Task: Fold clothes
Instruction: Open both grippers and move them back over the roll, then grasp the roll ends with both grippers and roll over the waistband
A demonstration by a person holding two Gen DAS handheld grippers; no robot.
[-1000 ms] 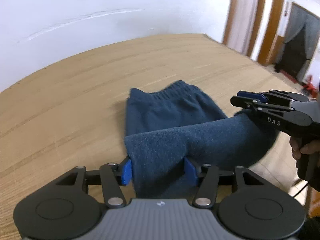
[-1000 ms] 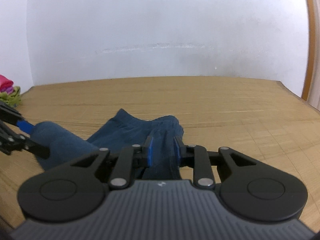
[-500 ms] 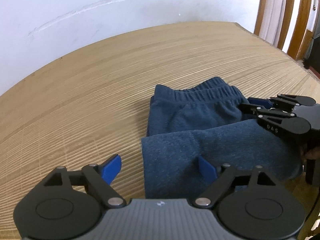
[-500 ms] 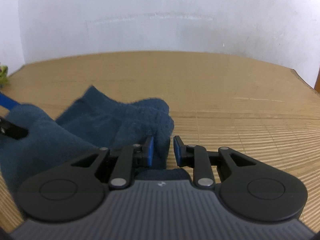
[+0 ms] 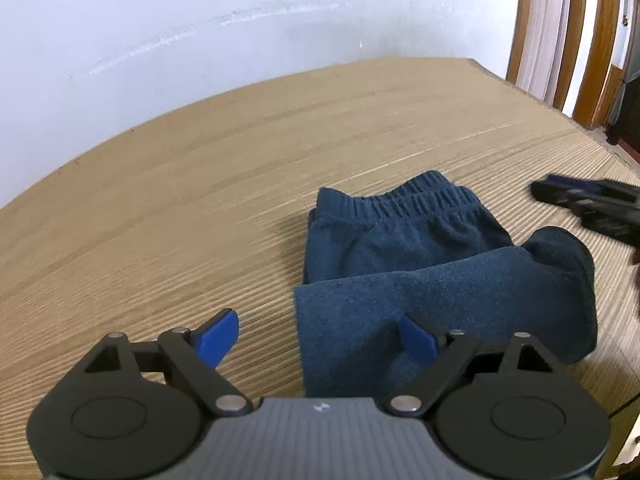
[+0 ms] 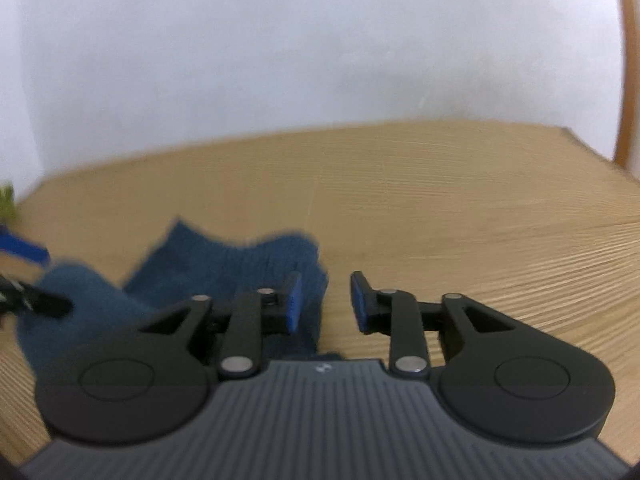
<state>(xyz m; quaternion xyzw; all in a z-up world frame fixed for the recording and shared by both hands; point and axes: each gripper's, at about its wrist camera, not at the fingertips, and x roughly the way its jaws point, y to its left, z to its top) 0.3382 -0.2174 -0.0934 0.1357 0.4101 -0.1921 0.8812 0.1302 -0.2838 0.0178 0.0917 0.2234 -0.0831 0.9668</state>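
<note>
A dark blue fleece garment [image 5: 420,280] lies folded on the wooden table [image 5: 180,168], its ribbed waistband at the far end and a thick fold across the near end. My left gripper [image 5: 318,338] hovers wide open over the fold's left edge, gripping nothing. My right gripper [image 5: 588,208] is off the cloth's right side. In the blurred right wrist view, the right gripper [image 6: 326,306] has its jaws opening; the garment [image 6: 224,260] ends beside the left pad, and only bare table shows between the pads. The left gripper's blue fingertip [image 6: 24,248] shows at the far left.
A white wall runs behind the table [image 6: 480,200]. Wooden door frames [image 5: 600,40] stand beyond the table's far right corner. A small green thing [image 6: 6,196] lies at the table's far left edge. Bare wood surrounds the garment.
The left gripper let go of the fold and opened wide. The right gripper released the cloth, parted its jaws and drew off to the right. The fold now rests on the garment.
</note>
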